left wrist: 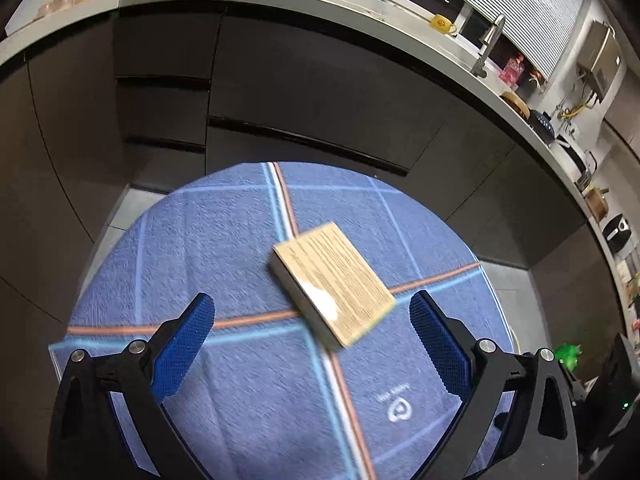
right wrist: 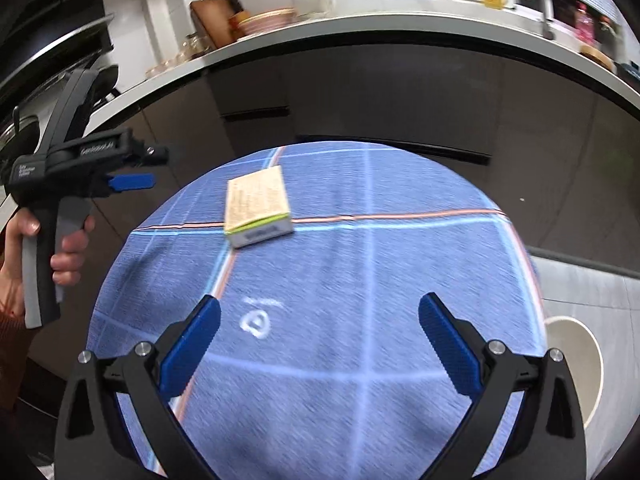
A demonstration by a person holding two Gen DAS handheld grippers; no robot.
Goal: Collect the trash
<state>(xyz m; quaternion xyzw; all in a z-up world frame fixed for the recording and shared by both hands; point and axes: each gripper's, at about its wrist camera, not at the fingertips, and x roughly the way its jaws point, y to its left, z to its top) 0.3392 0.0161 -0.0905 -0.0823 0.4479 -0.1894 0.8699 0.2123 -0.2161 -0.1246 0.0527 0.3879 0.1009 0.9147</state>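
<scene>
So the trash here looks like just one thing: a small flat cardboard box (left wrist: 332, 284) lying on the round table (left wrist: 200, 240) with the blue checked cloth, sitting a bit right of center in the left wrist view, turned diagonal to the frame right where the orange stripes cross. The left gripper (left wrist: 312, 316) hangs over the table with its blue pads spread wide and nothing between them, and the near corner of the box already falls roughly between the fingertips in the picture, though I'd guess it's still above the box, not down at it. The right gripper (right wrist: 320, 320) is spread open too, empty, low center in its own view, with the box (right wrist: 258, 210) well up the frame toward the upper middle, so the left one looks like the natural pick. If I were doing this I'd rotate the wrist so the pads line up with the two long sides of the box instead of catching it corner to corner, since a diagonal pinch on a light carton probably just spins it out. Then come down low enough that the pads meet the side walls, not the top face, and close gently because it's likely empty and will crush. Watch the cloth as well, it could bunch up under a fingertip. There's a pale round bin-looking rim (right wrist: 576, 368) at the lower right of the right wrist view, can't tell for sure what it is.
</scene>
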